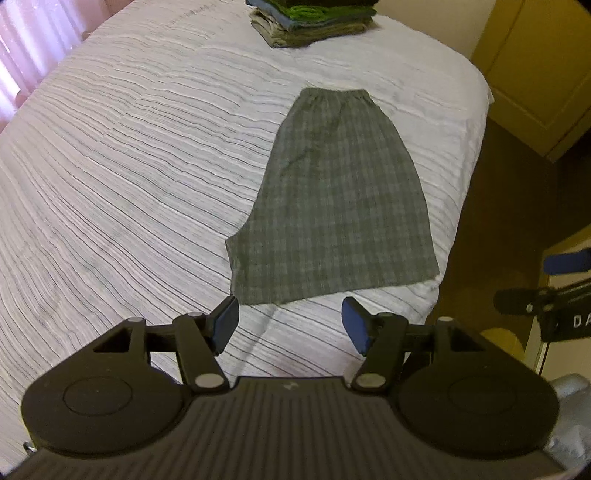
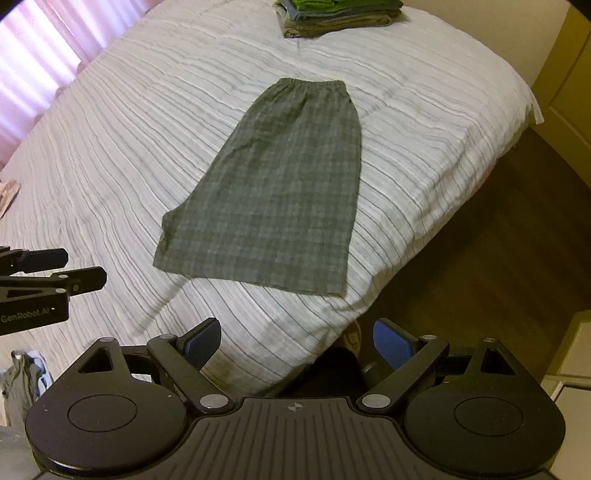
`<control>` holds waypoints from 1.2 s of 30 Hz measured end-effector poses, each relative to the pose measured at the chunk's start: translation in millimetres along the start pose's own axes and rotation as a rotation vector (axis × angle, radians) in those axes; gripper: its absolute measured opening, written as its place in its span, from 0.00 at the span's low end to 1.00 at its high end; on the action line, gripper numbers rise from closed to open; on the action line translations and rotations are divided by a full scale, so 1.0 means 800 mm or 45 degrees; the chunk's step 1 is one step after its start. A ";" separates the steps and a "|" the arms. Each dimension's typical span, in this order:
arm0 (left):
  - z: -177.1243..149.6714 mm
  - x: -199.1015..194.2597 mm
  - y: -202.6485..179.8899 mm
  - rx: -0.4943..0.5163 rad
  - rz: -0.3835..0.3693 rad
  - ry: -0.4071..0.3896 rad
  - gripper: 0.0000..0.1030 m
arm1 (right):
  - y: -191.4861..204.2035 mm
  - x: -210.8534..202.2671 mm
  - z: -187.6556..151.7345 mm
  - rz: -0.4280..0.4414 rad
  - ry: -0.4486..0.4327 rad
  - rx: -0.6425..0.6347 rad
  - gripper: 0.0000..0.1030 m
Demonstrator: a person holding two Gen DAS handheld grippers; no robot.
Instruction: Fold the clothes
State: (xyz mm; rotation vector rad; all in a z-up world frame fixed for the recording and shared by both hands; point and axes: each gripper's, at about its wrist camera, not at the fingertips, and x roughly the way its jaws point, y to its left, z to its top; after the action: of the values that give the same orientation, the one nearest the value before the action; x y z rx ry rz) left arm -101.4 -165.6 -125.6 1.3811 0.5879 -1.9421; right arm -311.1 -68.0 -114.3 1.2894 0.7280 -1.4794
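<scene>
Item under work: one pair of grey plaid shorts [image 1: 334, 199], lying flat on the bed [image 1: 129, 155] just ahead of both tools, leg hem nearest them, elastic waistband at the far end. The pair appears already folded once lengthwise, leg over leg; this is a judgement from the single-leg outline. No cross fold has been made yet.

Left hand-held gripper [image 1: 290, 325]: jaws spread wide, holding nothing, poised just short of the near hem and not touching the cloth. Right hand-held gripper [image 2: 295, 345]: jaws likewise wide and empty, positioned past the bed's near edge, apart from the shorts [image 2: 273, 188].

Completed work: one stack of folded clothes [image 1: 314, 22] sits far ahead, beyond the waistband, near the bed's far edge. At least four layers show; the top is cut off, so an exact count cannot be given.

Remaining: the hem-to-waist fold of the shorts, then transfer to the stack. A small heap of cloth [image 2: 22, 380] low to the left of the right tool may be unfolded laundry; its number of pieces cannot be told.

Count: shorts, one; stacks, one; grippers, two.
</scene>
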 end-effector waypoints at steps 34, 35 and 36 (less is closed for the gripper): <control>0.015 0.024 0.013 0.033 -0.026 0.022 0.57 | 0.011 0.010 0.006 -0.042 -0.027 -0.031 0.89; 0.016 0.027 0.016 0.023 -0.028 0.020 0.57 | 0.006 0.012 0.007 -0.036 -0.040 -0.018 0.89; 0.017 0.029 0.020 0.013 -0.029 0.017 0.57 | 0.001 0.015 0.007 -0.029 -0.053 -0.005 0.89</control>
State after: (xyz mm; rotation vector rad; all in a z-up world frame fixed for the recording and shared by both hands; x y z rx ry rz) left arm -103.1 -191.6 -142.9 1.4002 0.6033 -1.9577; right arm -311.7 -77.0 -124.1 1.2477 0.7203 -1.5180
